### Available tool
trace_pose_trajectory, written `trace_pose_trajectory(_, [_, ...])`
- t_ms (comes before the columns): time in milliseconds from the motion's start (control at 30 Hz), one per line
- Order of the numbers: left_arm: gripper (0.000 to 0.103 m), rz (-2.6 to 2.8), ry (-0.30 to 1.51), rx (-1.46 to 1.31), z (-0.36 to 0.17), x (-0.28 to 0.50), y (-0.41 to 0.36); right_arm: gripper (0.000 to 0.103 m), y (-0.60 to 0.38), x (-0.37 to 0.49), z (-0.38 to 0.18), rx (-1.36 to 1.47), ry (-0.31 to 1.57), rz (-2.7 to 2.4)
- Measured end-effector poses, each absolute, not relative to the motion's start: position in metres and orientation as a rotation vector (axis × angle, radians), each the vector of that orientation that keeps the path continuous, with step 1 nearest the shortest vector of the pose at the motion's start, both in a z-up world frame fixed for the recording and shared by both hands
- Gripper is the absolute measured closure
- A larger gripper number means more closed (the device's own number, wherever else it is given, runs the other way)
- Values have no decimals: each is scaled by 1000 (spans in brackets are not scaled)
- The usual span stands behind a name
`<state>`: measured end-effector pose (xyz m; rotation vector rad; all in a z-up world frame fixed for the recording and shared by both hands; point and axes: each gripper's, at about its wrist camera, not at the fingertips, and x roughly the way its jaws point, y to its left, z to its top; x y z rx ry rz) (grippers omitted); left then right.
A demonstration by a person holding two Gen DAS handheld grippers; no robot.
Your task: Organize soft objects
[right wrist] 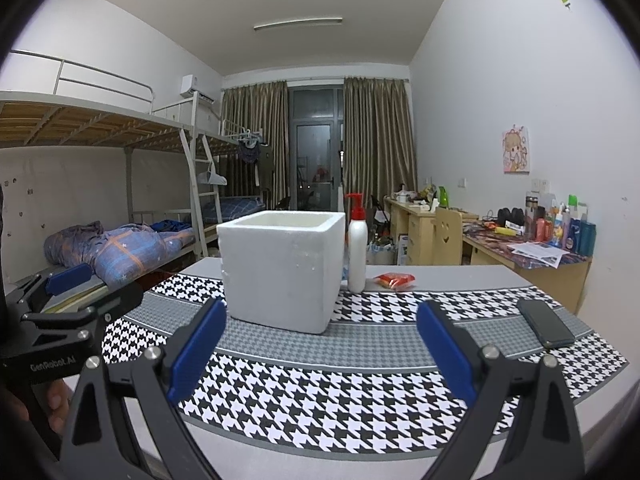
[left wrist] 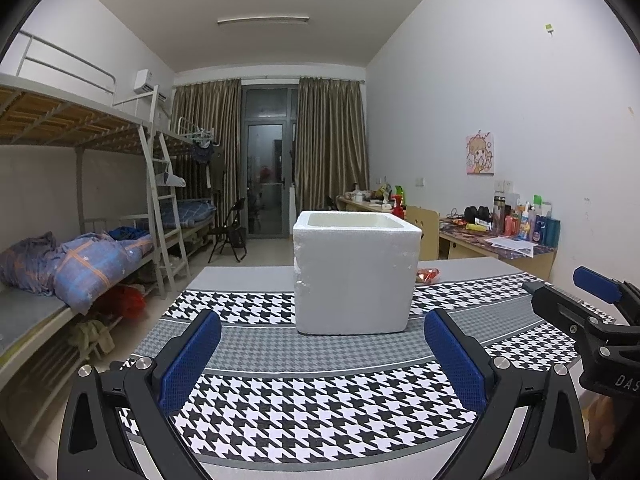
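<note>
Both handheld tools hover low over the near edge of the worktop (right wrist: pixel 460 276) with nothing between their blue pads: the left gripper (left wrist: pixel 320 360) has its jaws spread wide, and the right gripper (right wrist: pixel 320 352) likewise stands wide open and empty. The white square foam box (right wrist: pixel 282 268) sits upright on the black-and-white houndstooth cloth (right wrist: pixel 340 404), open at the top; from these low angles only the inner rim shows, so whether anything lies inside cannot be told. The likeliest soft thing to be sorted is the small crinkled red packet (right wrist: pixel 394 280), lying on the bare grey surface just beyond the cloth, to the right of the box and near the tall white pump bottle with a red nozzle (right wrist: pixel 357 252). The risks seem to lie there. The bottle stands narrow and upright just beside the box, so a reach toward the packet could clip it and tip it over. The foam box looks light and might slide or topple if a jaw catches its wall. A dark flat phone (right wrist: pixel 546 322) rests on the cloth at the right, within reach of a careless sweep.
</note>
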<state>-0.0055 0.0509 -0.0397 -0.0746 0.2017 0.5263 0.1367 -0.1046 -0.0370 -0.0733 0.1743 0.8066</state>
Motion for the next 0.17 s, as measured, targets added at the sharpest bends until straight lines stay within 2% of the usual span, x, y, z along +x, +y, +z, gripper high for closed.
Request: trace_pose_trajectory(167, [1, 516, 200, -69, -41, -5, 50, 5, -103, 137, -38, -73, 177, 807])
